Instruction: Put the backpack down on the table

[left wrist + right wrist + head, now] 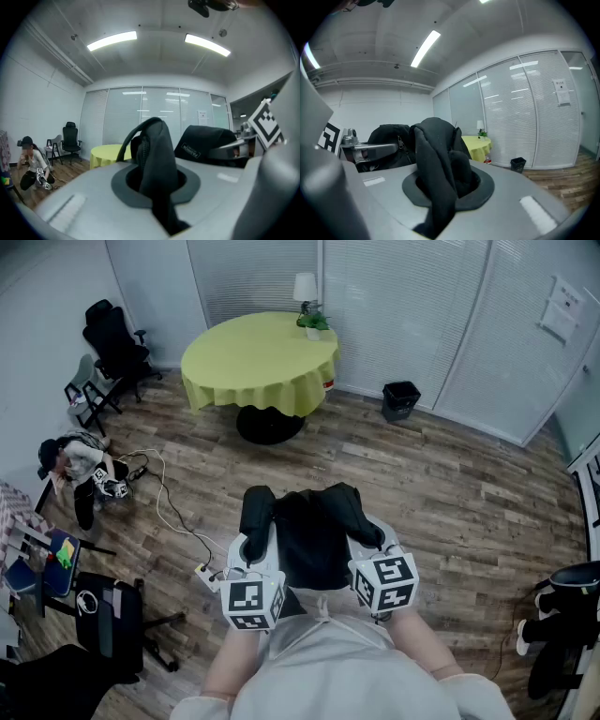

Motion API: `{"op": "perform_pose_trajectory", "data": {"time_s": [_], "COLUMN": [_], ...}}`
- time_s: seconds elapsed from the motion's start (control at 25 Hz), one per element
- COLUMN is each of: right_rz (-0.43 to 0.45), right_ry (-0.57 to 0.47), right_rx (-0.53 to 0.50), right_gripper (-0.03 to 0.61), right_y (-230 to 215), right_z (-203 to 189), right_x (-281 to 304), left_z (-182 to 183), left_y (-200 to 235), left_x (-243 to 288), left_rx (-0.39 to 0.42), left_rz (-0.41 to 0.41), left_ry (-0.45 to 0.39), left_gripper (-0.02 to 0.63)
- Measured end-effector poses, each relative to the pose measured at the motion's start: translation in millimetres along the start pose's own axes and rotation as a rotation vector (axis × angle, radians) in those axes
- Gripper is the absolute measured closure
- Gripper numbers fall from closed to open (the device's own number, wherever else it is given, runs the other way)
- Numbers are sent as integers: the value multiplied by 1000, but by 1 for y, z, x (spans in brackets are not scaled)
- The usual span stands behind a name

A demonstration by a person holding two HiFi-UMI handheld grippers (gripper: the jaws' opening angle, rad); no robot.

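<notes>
While the left gripper (253, 545) and right gripper (373, 542) each hold their fingers (84, 197) pinched nearly shut on a strap (157, 154) of the backpack (314, 531), we judge this the carrying step, with the backpack hanging between them. The bench (258, 357) stands well ahead across open floor (422, 474). Next we walk forward, skirting the cable (161, 493) to their left.

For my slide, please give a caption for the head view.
Left gripper and right gripper hold the backpack above the floor, the table ahead.
</notes>
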State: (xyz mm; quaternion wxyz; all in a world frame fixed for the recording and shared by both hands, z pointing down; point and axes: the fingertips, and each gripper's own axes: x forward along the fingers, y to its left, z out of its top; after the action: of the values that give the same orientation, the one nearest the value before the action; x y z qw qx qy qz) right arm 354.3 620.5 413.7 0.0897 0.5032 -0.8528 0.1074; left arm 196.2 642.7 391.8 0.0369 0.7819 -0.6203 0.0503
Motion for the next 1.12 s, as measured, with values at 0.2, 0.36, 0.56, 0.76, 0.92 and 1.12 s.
{"op": "perform_pose_trajectory", "data": {"time_s": [0.2, 0.36, 0.56, 0.76, 0.92, 1.12], "right_rz": [2, -1, -9, -5, -4, -8], "right_ry": [6, 16, 37, 59, 76, 88], "right_rx": [-5, 0, 11, 26, 31, 13], "right_gripper": [532, 532, 532, 532, 532, 532], "right_y": [-3, -9, -12, -11, -7, 2], "right_z": [2, 0, -1, 1, 9, 28], "right_x": [5, 13, 32, 71, 114, 188], "left_z": [0, -3, -9, -14, -13, -8], "left_y": [1, 1, 11, 36, 69, 126], "left_x": [6, 16, 31, 58, 89, 141], "left_rx": [-5, -7, -17, -31, -41, -50], "left_rz": [1, -5, -14, -19, -20, -30], "left_ry": [6, 16, 37, 61, 72, 75], "left_gripper": [586, 586, 586, 586, 586, 586]}}
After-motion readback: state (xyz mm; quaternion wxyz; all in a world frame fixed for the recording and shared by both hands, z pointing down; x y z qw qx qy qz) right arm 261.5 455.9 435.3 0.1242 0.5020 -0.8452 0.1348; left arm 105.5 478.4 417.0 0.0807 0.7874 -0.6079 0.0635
